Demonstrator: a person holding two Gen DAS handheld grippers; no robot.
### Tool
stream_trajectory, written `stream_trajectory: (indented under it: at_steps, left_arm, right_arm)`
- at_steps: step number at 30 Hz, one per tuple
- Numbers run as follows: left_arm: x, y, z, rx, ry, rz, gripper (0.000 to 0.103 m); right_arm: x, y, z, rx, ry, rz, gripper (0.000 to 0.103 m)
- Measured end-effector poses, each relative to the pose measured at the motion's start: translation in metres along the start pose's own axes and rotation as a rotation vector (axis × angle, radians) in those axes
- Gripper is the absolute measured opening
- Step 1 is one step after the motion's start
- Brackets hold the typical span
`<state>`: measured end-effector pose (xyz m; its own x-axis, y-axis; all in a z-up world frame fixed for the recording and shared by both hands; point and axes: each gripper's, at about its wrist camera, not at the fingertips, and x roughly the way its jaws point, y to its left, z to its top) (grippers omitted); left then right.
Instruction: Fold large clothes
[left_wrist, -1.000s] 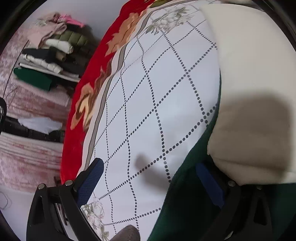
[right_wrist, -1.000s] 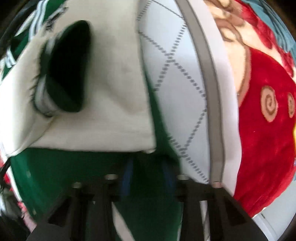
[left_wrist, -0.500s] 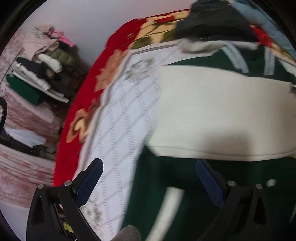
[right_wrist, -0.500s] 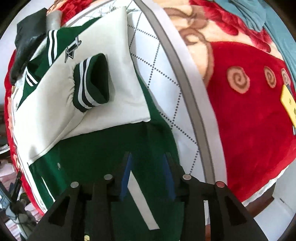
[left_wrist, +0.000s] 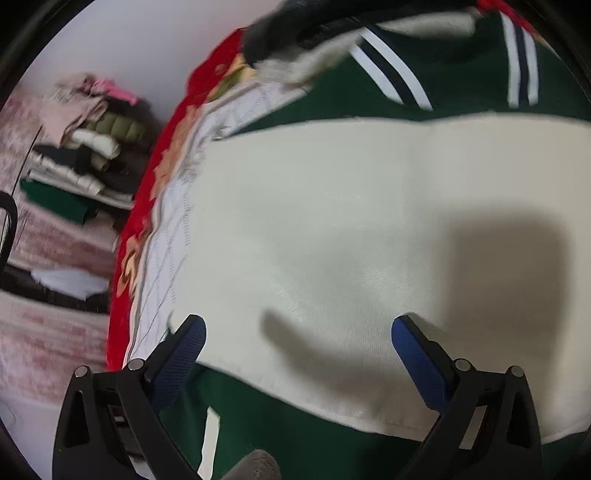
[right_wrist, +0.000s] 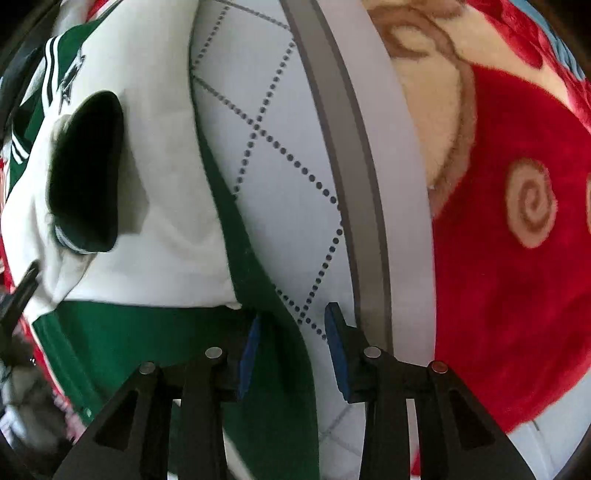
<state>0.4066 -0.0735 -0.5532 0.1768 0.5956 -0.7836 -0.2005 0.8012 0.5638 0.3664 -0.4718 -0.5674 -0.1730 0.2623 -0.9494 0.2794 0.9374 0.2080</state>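
A green varsity jacket (left_wrist: 454, 88) with cream sleeves lies on a white quilted sheet (right_wrist: 291, 155) over a red floral blanket. In the left wrist view a cream sleeve (left_wrist: 351, 229) fills the middle, folded across the green body. My left gripper (left_wrist: 295, 332) is open wide just above that sleeve, holding nothing. In the right wrist view the other cream sleeve (right_wrist: 155, 229) with its dark striped cuff (right_wrist: 86, 173) lies over the green body (right_wrist: 122, 339). My right gripper (right_wrist: 291, 325) is partly open, its jaws either side of the jacket's green edge (right_wrist: 280, 332).
A stack of folded clothes (left_wrist: 85, 155) sits on a shelf left of the bed. A dark garment (left_wrist: 295, 26) lies at the bed's far end. The red blanket (right_wrist: 509, 280) covers the bed's right side to its edge.
My left gripper moved over the cream sleeve, staying open. My right gripper dropped close to the bed and its jaws, shut before, have parted at the green edge.
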Motion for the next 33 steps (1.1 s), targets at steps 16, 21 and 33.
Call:
stream_trajectory:
  at_steps: [16, 21, 33]
  left_arm:
    - [-0.034, 0.019, -0.037, -0.165, 0.042, 0.08, 0.103]
    - [-0.039, 0.013, -0.043, -0.164, 0.028, 0.055, 0.103]
    - [-0.077, -0.001, -0.066, -0.095, -0.017, 0.05, 0.103]
  right_arm:
    - [0.014, 0.104, 0.077, -0.214, -0.104, 0.3, 0.002]
    - [-0.011, 0.126, 0.09, -0.292, -0.294, 0.128, 0.003]
    - [-0.062, 0.068, 0.06, -0.227, -0.249, 0.087, 0.054]
